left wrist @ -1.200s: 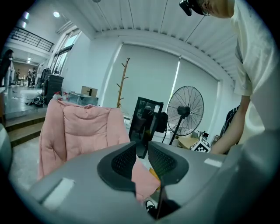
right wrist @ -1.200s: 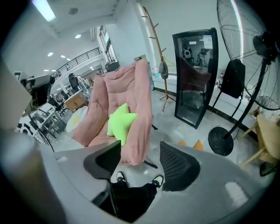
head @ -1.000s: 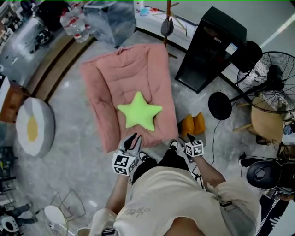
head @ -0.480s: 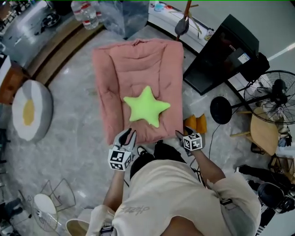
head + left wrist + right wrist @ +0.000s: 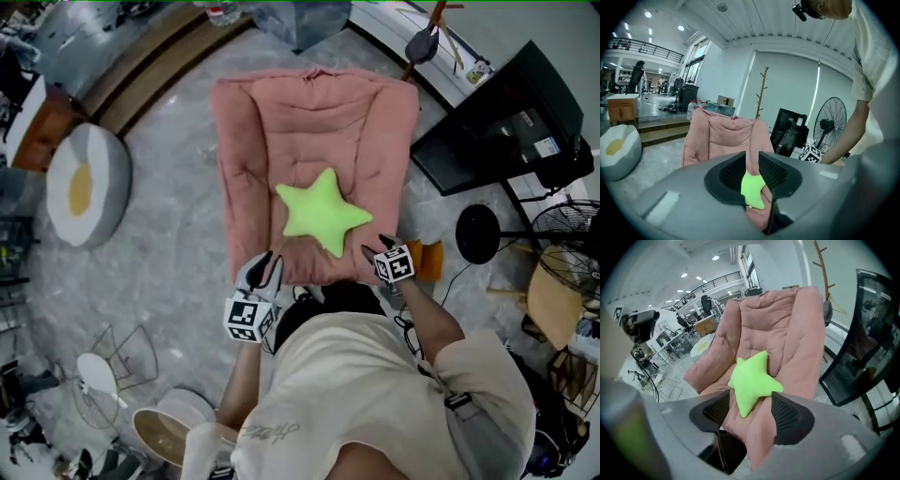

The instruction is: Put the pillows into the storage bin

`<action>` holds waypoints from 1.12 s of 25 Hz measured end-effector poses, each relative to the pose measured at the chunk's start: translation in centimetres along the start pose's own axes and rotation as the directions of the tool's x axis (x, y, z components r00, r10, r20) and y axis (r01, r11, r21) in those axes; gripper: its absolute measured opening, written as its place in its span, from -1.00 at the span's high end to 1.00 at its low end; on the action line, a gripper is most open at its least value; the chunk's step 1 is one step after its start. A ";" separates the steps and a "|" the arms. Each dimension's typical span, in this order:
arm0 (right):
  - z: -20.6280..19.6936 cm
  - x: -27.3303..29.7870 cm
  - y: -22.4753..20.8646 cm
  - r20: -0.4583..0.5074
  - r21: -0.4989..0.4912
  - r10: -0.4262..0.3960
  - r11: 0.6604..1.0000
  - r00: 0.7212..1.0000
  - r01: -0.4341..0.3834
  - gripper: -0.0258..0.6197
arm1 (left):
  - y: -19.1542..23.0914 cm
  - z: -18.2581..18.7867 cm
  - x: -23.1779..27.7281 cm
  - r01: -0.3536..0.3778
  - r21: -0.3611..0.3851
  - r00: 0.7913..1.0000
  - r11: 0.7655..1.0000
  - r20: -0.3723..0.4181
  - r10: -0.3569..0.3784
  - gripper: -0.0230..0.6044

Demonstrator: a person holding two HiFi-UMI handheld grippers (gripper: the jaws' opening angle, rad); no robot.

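You're at the reach-in step: the fried-egg pillow [image 5: 84,192] sits on the floor well left of the pink lounger [image 5: 309,112] (one for later, I'd guess). Your left gripper [image 5: 272,259] hangs at the lounger's near edge, jaws spread and empty. The green star pillow [image 5: 323,214] lies mid-seat on the lounger, with your right gripper [image 5: 375,247] at that same edge, also spread with nothing pinched. Next, I reckon, close in on the star from both sides and squeeze.

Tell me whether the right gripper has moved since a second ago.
Yes. The right gripper has closed in on the green star pillow and is now over the near corner of the pink cushion.
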State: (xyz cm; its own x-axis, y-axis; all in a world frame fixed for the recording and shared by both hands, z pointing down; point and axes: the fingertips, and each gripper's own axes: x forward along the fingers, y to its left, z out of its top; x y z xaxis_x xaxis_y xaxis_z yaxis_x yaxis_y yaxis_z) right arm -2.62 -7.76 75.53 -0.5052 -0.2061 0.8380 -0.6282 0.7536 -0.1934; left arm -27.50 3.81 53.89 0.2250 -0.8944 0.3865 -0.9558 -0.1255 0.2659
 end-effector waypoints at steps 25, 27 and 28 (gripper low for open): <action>1.1 16.0 -3.2 -0.507 -0.401 0.063 0.866 0.860 -0.299 0.06 | 1.2 1.4 5.7 -0.202 -0.127 0.974 0.971 -0.130 0.186 0.59; 0.7 16.8 -3.4 -0.532 -0.420 0.029 0.859 0.846 -0.294 0.09 | 1.8 1.3 5.8 -0.216 -0.136 0.971 0.967 -0.138 0.197 0.58; 0.5 17.1 -3.5 -0.538 -0.426 0.014 0.859 0.843 -0.286 0.14 | 2.1 1.3 5.8 -0.220 -0.141 0.970 0.965 -0.139 0.200 0.58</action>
State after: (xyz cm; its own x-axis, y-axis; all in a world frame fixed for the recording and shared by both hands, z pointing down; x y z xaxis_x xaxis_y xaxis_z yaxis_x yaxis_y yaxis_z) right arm -9.36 -14.29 90.28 -0.1160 0.1727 0.9781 -0.1430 0.9716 -0.1885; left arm -28.45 -2.20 55.57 0.0532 -0.8329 0.5509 -0.9454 0.1357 0.2964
